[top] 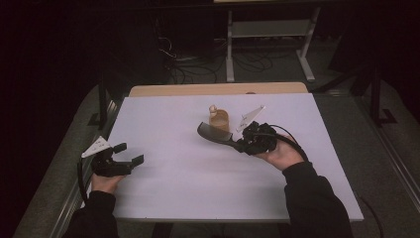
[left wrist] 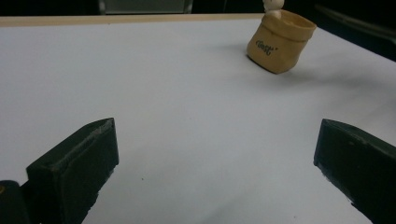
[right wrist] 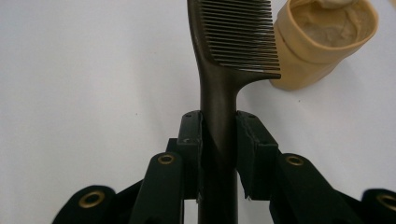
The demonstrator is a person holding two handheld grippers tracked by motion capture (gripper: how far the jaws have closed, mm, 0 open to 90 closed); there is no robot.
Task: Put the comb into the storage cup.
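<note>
Comb [right wrist: 219, 70]: handle clamped in right gripper [right wrist: 218, 135], teeth at pouch's [top: 219, 119] 8 o'clock; judged bound for pouch, keep clamp firm. Left gripper [top: 130, 153]: jaws wide, empty, table's [top: 198, 173] 8 o'clock

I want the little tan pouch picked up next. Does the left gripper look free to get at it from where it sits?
Probably yes. The left gripper is open and holds nothing, and bare white table lies between it and the tan pouch. The comb in the right gripper sits beside the pouch and may crowd that side.
</note>
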